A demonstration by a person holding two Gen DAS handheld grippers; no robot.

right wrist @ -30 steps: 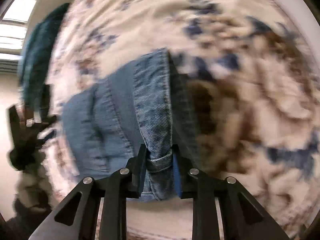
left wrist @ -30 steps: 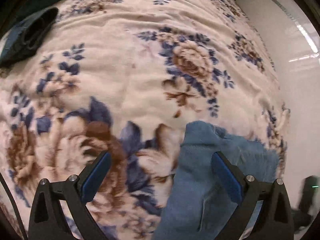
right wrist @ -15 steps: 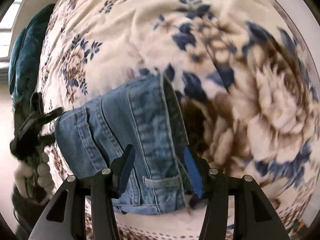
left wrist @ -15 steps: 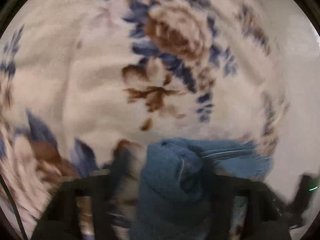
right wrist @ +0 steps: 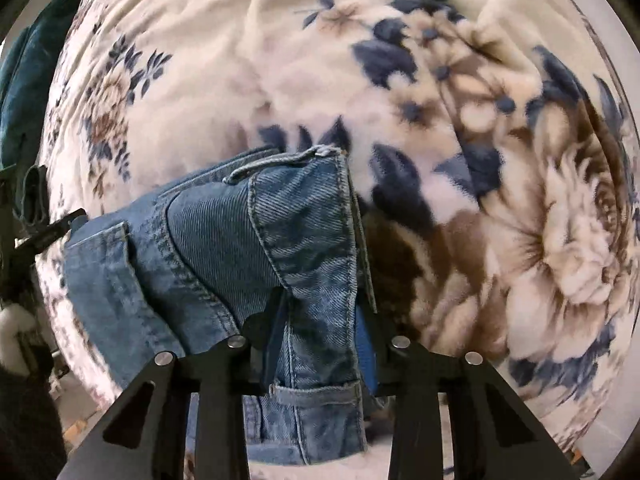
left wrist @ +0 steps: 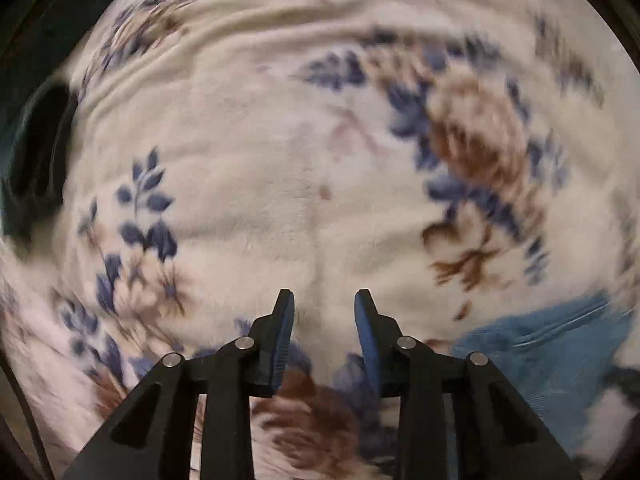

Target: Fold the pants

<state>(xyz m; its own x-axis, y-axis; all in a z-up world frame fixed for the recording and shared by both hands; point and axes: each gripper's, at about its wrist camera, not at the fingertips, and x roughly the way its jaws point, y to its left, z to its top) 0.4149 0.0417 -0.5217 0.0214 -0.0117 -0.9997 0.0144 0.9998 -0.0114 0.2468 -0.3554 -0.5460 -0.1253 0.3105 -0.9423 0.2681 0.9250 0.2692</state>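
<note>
At the far left of the left wrist view a dark teal cloth (left wrist: 36, 152) lies at the edge of the flowered blanket (left wrist: 248, 168). The left gripper (left wrist: 324, 304) points down over bare blanket, its jaws narrow with nothing between them. A second ago they stood wide around the blue edge of the pants (left wrist: 560, 344); they have just been closing, and the denim now lies off to the right of them, near the bottom corner. In my judgement the left side has missed or slipped off its hold while sliding left.

In the right wrist view the folded jeans sit left of centre on the blanket, and the right gripper (right wrist: 320, 320) has the waistband end between its blue pads — the jaws, which let go and widened half a second ago, have just been closing again and now press a thick bunch of denim. The belt loop (right wrist: 316, 392) hangs just below them.

So the fold likely hangs on one hand — the left probably needs a fresh grab.
</note>
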